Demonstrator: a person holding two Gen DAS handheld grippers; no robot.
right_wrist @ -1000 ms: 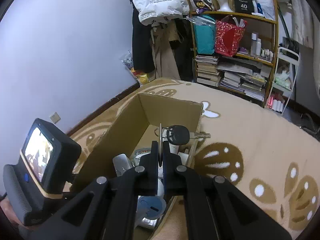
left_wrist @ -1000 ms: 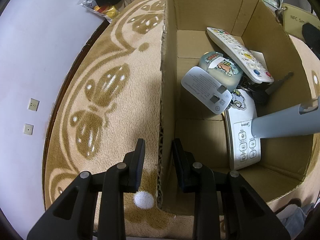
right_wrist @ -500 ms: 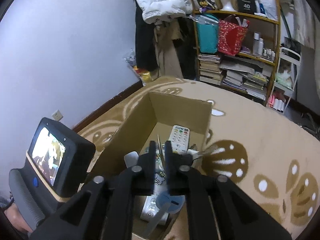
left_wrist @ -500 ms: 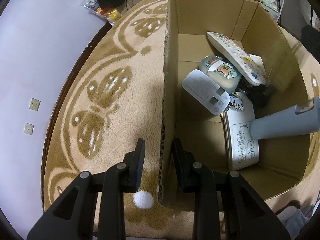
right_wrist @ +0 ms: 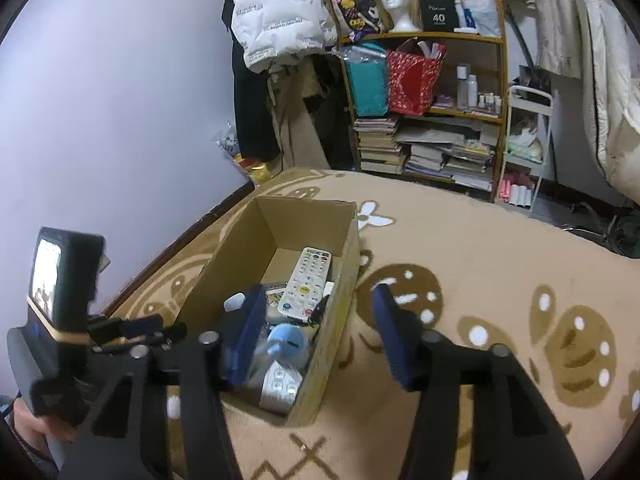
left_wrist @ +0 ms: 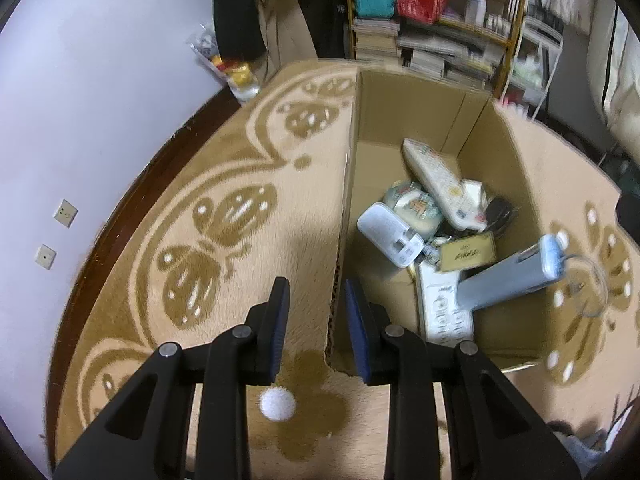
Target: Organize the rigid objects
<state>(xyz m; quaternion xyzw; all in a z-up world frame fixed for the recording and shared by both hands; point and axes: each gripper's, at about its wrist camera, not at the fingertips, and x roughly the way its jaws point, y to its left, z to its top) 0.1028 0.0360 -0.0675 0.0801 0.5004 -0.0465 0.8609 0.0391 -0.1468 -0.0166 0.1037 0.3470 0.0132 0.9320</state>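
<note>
An open cardboard box (left_wrist: pixel 472 120) stands on the carpet. Inside lie a white remote with coloured buttons (left_wrist: pixel 440 184), a white rounded device (left_wrist: pixel 390 234), a flat white remote (left_wrist: pixel 442 304), a grey-blue handled device (left_wrist: pixel 508 280), a gold card (left_wrist: pixel 466 254) and a black key (left_wrist: pixel 498 210). My left gripper (left_wrist: pixel 318 310) is open and straddles the box's left wall without visibly pressing it. My right gripper (right_wrist: pixel 320 332) hangs open and empty above the box (right_wrist: pixel 308 208), over its right wall. The coloured-button remote (right_wrist: pixel 306 284) shows between its fingers.
Beige patterned carpet (right_wrist: pixel 500 260) surrounds the box. A white fluff ball (left_wrist: pixel 277 404) lies below my left fingers. A crowded bookshelf (right_wrist: pixel 424 120) and hanging clothes (right_wrist: pixel 276 12) line the far wall. A hand (right_wrist: pixel 32 420) holds the left gripper's body.
My right gripper opened and let go of the keys, which dropped into the box, then drew back. The left view tilted up, with the box wall still between its fingers.
</note>
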